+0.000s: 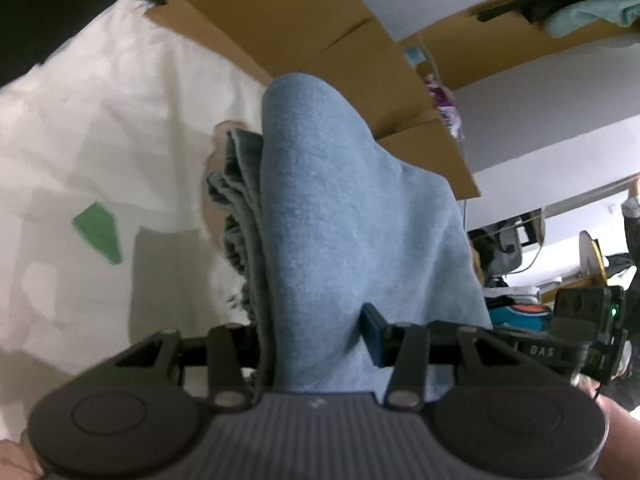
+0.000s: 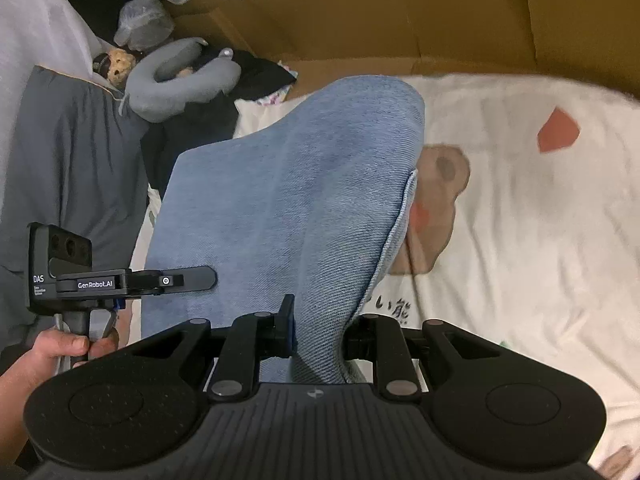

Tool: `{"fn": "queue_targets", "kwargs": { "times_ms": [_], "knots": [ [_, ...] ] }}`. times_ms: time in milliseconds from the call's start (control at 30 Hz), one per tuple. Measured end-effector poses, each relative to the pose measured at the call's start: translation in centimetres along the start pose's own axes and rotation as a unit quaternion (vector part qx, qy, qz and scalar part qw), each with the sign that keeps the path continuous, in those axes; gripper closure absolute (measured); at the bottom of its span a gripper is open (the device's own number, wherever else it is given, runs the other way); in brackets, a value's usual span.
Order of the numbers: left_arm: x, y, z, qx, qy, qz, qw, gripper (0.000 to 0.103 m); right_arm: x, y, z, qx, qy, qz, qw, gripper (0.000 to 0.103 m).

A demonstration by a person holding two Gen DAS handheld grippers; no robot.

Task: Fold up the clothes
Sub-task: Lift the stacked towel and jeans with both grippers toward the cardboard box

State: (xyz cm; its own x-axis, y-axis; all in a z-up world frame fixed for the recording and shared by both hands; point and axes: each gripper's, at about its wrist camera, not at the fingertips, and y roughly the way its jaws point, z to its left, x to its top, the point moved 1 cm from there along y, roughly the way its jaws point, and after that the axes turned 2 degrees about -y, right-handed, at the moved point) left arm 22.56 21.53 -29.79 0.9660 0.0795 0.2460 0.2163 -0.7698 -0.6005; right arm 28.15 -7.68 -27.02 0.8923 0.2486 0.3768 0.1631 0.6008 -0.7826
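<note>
A light blue denim garment (image 1: 340,220) hangs bunched in front of me above a white sheet (image 1: 100,120). Its frayed hem (image 1: 236,208) shows in layers on the left of the fold. My left gripper (image 1: 316,344) is shut on one gathered part of the denim. In the right wrist view the same garment (image 2: 288,200) rises in a broad drape, and my right gripper (image 2: 320,332) is shut on a narrow pinch of it. The left gripper's housing (image 2: 60,264) shows at the left of that view, held by a hand (image 2: 60,348).
The white sheet (image 2: 540,240) carries a bear print (image 2: 436,200), a red patch (image 2: 558,130) and a green patch (image 1: 98,232). Cardboard boxes (image 2: 400,8) stand behind it. A grey neck pillow (image 2: 172,80) and grey bedding (image 2: 68,160) lie at the left.
</note>
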Motion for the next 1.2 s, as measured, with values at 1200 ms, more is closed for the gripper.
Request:
{"fn": "queue_targets", "kwargs": {
  "times_ms": [1200],
  "knots": [
    [4.1, 20.8, -26.2, -0.066, 0.112, 0.057, 0.9899, 0.055, 3.0, -26.3, -23.6, -0.042, 0.112, -0.171, 0.978, 0.083]
  ]
}}
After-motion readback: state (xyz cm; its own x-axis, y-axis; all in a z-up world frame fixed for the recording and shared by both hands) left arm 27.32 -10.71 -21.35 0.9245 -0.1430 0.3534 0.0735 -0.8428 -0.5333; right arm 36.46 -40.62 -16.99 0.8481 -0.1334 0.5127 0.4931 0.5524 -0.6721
